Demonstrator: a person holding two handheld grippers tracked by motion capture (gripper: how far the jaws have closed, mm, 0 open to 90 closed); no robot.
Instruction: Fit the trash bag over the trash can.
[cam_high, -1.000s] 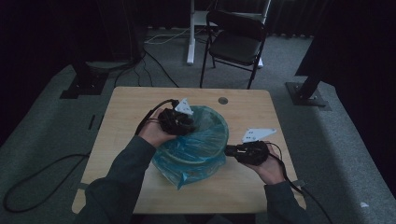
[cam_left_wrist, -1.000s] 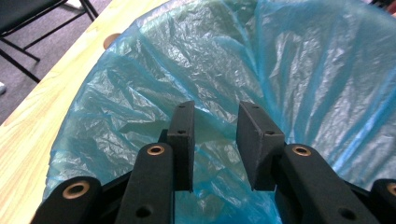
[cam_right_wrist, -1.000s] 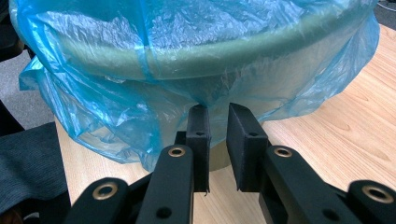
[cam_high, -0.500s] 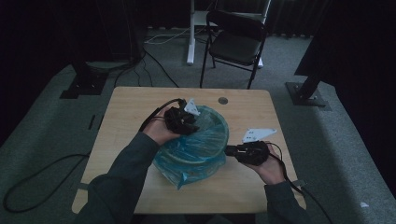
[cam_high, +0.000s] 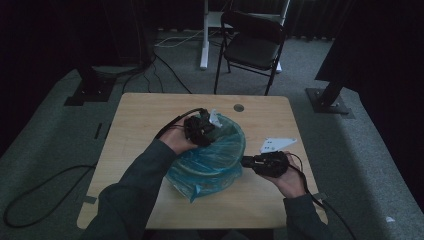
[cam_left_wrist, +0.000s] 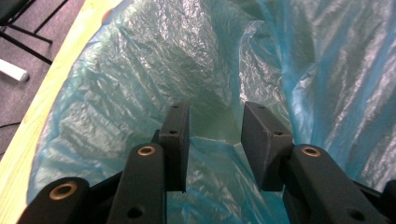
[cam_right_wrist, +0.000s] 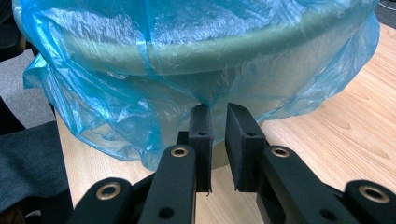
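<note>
At centre of high view, left hand-held gripper (cam_high: 202, 129) moved over thin blue plastic bag (cam_high: 210, 162) lining round green bin (cam_right_wrist: 196, 51); jaws just opened, spread, nothing pinched. Right hand-held gripper (cam_high: 250, 162) pinches bag edge at bin's side, likely holding it for fitting.

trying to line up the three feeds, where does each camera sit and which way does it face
High view: above the person's side, facing forward and down on the light wooden table; both sleeved forearms, left gripper and right gripper show.
Left gripper view: rides that gripper, looking down into the crinkled blue plastic bag; its black jaws stand apart.
Right gripper view: low beside the pale green round bin, facing its bagged side; its jaws stand close together.
All share the bag.
</note>
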